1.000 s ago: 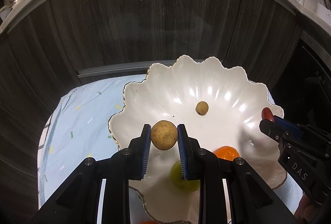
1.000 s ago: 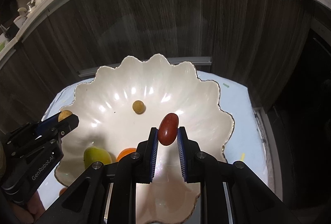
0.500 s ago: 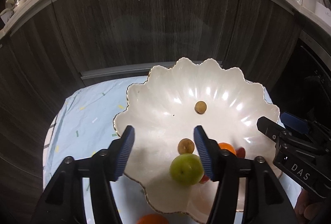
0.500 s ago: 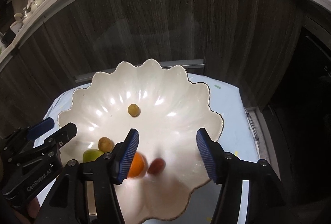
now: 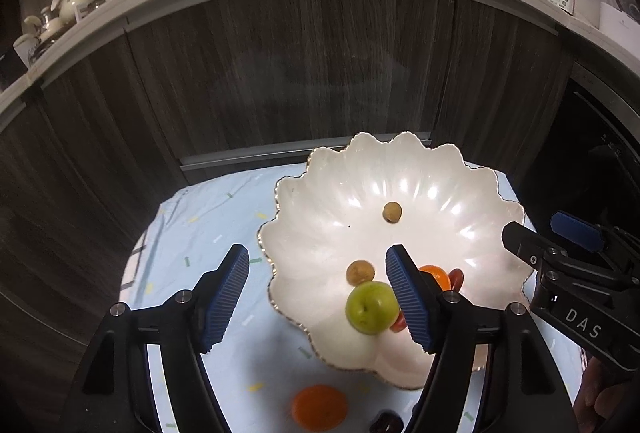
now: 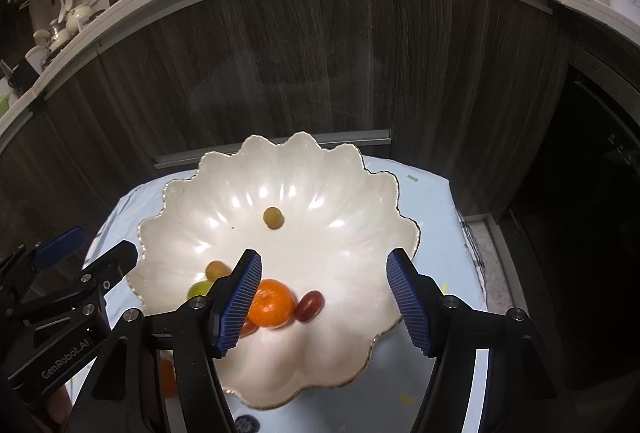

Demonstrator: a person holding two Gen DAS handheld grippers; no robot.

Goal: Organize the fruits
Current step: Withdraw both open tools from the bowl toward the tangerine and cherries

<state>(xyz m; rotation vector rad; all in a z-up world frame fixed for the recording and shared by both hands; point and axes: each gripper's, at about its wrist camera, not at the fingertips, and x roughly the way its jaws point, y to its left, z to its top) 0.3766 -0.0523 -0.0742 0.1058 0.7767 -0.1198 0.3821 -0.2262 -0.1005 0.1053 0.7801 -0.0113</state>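
A white scalloped plate [image 5: 320,225] [image 6: 340,233] holds two small brown fruits [image 5: 391,212] [image 5: 360,271], a green fruit [image 5: 372,307], an orange [image 6: 272,303] and a red oval fruit [image 6: 309,306]. My left gripper [image 5: 318,261] hovers above the plate's left rim, jaws opening, nothing between the pads. My right gripper [image 6: 324,265] hangs over the plate's near half, jaws also opening and empty; the orange and red fruit lie on the plate below it. Each gripper shows at the edge of the other's view [image 5: 540,233] [image 6: 92,249].
The plate sits on a light blue speckled cloth [image 5: 200,233]. A second orange [image 5: 319,407] and a dark red fruit [image 5: 386,423] lie on the cloth in front of the plate. Dark wood cabinet fronts [image 5: 320,73] rise behind, under a counter with pans and bottles.
The left gripper let go of a brown fruit and the right one a red fruit; both now lie in the plate. Both grippers opened, rose and drew back.
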